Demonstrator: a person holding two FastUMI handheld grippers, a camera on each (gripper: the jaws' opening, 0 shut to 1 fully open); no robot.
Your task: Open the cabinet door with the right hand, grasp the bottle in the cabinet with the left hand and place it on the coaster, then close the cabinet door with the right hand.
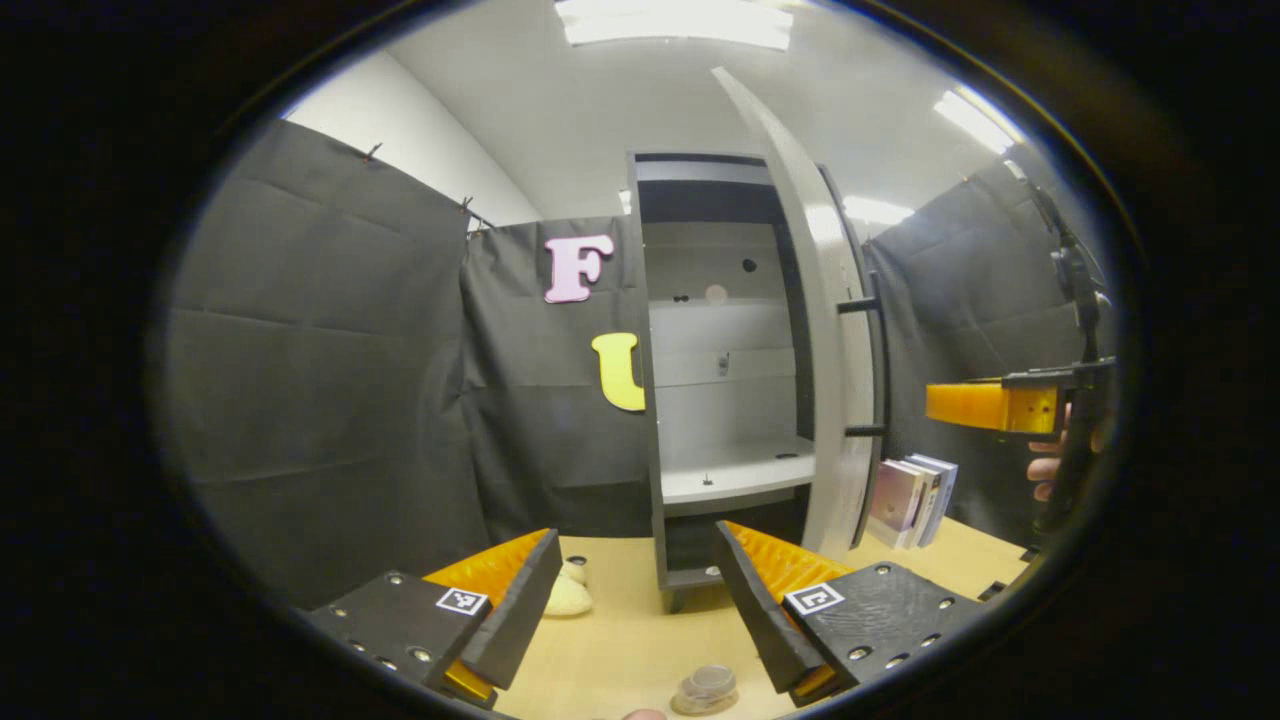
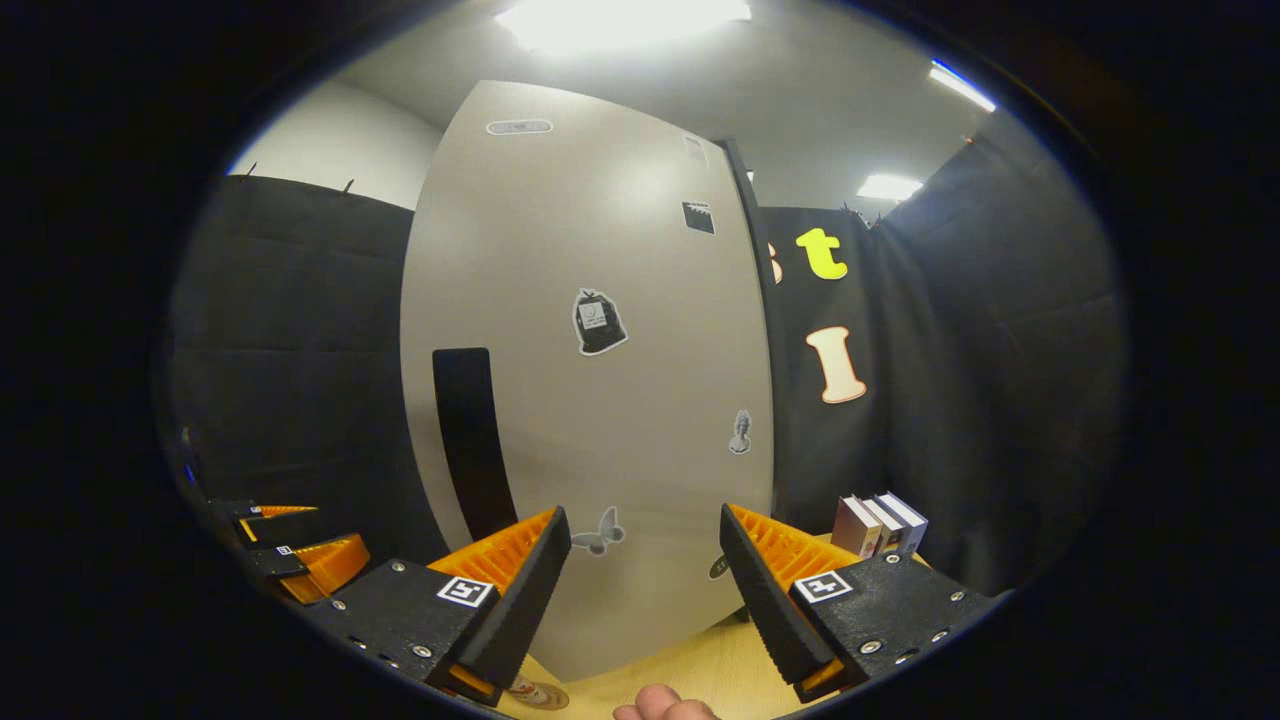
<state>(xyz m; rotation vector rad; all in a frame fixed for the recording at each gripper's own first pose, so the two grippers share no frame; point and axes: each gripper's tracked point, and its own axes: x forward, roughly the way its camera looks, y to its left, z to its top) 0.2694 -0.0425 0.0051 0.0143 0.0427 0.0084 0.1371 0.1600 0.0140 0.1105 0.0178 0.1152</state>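
Left claw (image 1: 635, 590) spread wide, pinching nothing, hovering over the bench (image 1: 620, 640) and facing the cabinet (image 1: 645, 400). Shelves (image 1: 740, 470) inside apparently bare. Low between the fingers, near the bench's front edge, what looks like the bottle (image 1: 706, 685): small, clear, upright on a round coaster (image 1: 690, 708), though too close to the rim to be sure. Probably light, smooth and easily tipped; best left alone. Right claw (image 2: 640, 570) also spread, holding nothing, pointed at the outer face of the cabinet door (image 2: 600, 400), swung well open. Likely a stiff, light panel turning freely on its hinge. Best taken at the long black handle (image 2: 470, 440), or pushed flat near that edge. Books (image 1: 910, 500) standing beyond the door.
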